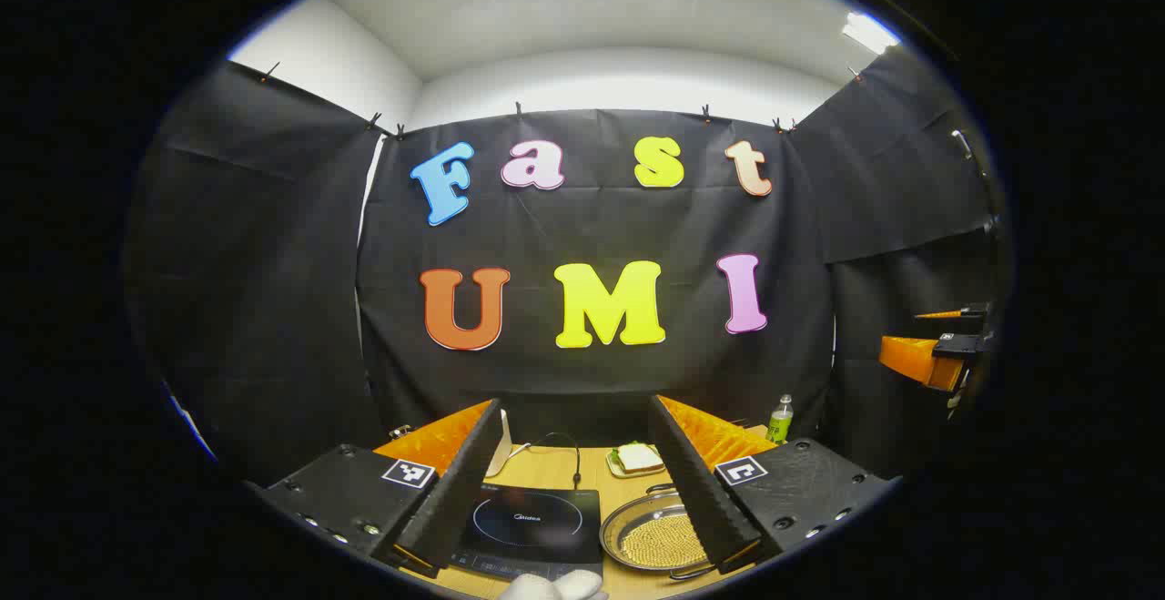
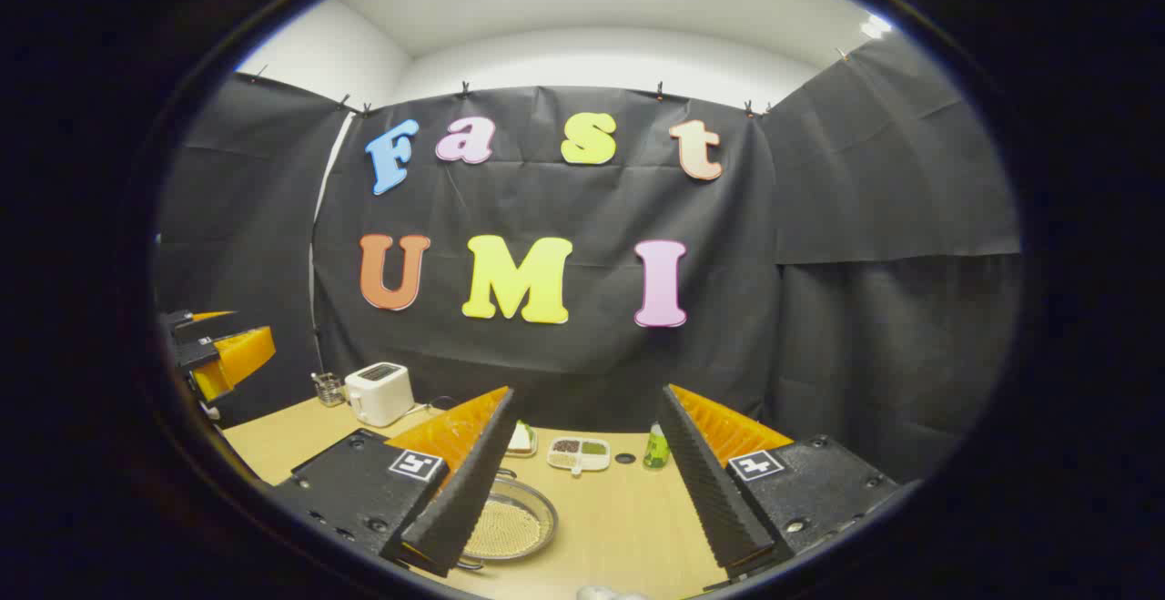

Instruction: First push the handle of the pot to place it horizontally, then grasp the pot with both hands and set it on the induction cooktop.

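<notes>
The pot [image 1: 651, 541] is a shallow silver pan with golden grain-like contents, standing on the wooden table just right of the black induction cooktop [image 1: 532, 527]. A thin wire handle [image 1: 660, 489] shows at its far rim. My left gripper [image 1: 576, 404] hovers open above both, and its right finger covers part of the pot. In the right gripper view the pot [image 2: 510, 527] lies low and left, half behind the left finger. My right gripper [image 2: 587, 391] is open and holds nothing.
A sandwich plate [image 1: 635, 460] and a green bottle [image 1: 780, 420] stand behind the pot. A white toaster [image 2: 378, 392], a utensil cup [image 2: 328, 389] and a divided dish [image 2: 579, 454] sit at the back. A white-gloved hand [image 1: 555, 586] shows at the bottom edge.
</notes>
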`<state>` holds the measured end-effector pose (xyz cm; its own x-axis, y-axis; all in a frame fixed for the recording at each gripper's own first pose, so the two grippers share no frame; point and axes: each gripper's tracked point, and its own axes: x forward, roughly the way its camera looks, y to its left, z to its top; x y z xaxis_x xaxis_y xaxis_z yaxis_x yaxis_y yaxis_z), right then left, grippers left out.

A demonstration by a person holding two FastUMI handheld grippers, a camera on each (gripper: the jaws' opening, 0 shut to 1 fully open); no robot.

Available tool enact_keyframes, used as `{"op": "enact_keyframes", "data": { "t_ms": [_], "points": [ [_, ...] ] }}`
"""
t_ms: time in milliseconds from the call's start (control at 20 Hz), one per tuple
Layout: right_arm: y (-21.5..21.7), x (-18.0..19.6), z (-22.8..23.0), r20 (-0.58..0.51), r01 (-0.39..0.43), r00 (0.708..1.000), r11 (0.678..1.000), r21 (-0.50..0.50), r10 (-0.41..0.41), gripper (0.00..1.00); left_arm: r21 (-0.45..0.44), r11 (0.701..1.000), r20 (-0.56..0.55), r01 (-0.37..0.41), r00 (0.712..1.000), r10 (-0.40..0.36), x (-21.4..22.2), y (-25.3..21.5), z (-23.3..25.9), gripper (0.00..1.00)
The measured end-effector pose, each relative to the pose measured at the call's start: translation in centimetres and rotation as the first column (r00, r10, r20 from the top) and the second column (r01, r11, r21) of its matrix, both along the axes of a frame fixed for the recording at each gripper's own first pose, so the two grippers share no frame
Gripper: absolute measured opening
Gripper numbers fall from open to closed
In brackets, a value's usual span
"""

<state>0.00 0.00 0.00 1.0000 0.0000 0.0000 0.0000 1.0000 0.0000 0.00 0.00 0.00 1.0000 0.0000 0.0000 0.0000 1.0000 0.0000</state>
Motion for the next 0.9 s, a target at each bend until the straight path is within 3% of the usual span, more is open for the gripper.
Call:
{"op": "enact_keyframes", "data": {
  "t_ms": [50,550,900],
  "points": [
    [0.2,-0.1,0.0,-0.003,-0.001,1.0,1.0,-0.002,0.001,0.99,0.001,1.0,0.001,0.0,1.0,0.0,0.0,0.2,0.0,0.96],
    [2.1,-0.7,0.5,0.0,-0.008,1.0,1.0,-0.029,0.008,0.97,0.012,1.0,0.001,0.005,1.0,-0.005,-0.7,1.6,-0.2,0.96],
    [6.8,0.6,-0.9,-0.053,-0.139,0.989,0.989,-0.053,0.136,0.97,0.003,1.0,0.001,-0.002,1.0,0.002,-2.0,2.1,-0.9,0.96]
  ]
}}
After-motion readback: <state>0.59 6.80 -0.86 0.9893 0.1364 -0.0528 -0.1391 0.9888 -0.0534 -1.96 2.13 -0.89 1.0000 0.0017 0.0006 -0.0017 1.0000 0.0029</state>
